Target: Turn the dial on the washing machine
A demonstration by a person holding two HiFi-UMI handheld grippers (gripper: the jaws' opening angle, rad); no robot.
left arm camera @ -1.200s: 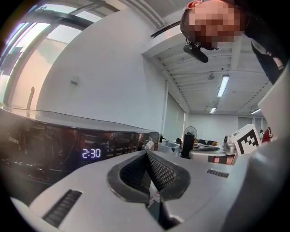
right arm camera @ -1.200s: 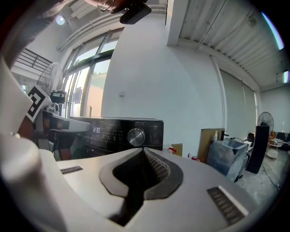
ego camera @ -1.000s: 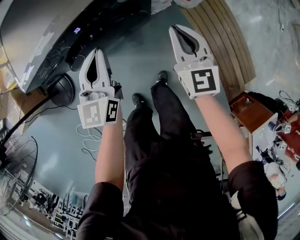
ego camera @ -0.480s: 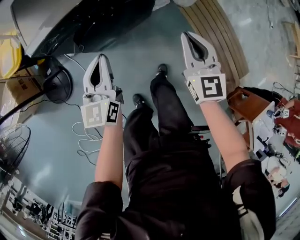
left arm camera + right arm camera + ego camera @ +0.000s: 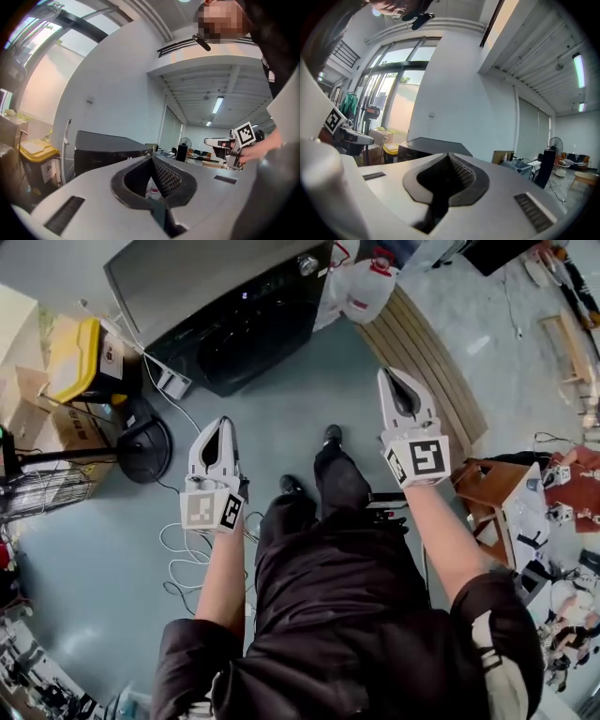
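The washing machine [image 5: 187, 277] stands at the top of the head view, with a grey lid and a dark front. Its silver dial [image 5: 307, 264] sits at the right end of the control panel. My left gripper [image 5: 228, 421] is held level over the floor, well short of the machine, shut and empty. My right gripper [image 5: 391, 374] is further right and a little ahead, also shut and empty. In the left gripper view the jaws [image 5: 151, 158] meet, and the washing machine [image 5: 103, 150] shows beyond them. The right gripper [image 5: 449, 155] points at the washing machine [image 5: 426, 145] too.
A yellow-lidded bin [image 5: 80, 357] and cardboard boxes [image 5: 37, 427] stand left of the machine, with a fan base [image 5: 145, 446] and loose white cables [image 5: 183, 549] on the floor. White bags [image 5: 361, 292], a wooden slatted platform [image 5: 422, 352] and a brown stool [image 5: 487, 488] lie right.
Both grippers have risen and moved forward with the person's step. The washing machine, cut off at the top edge before, now shows whole with its dial. Both jaws stay shut.
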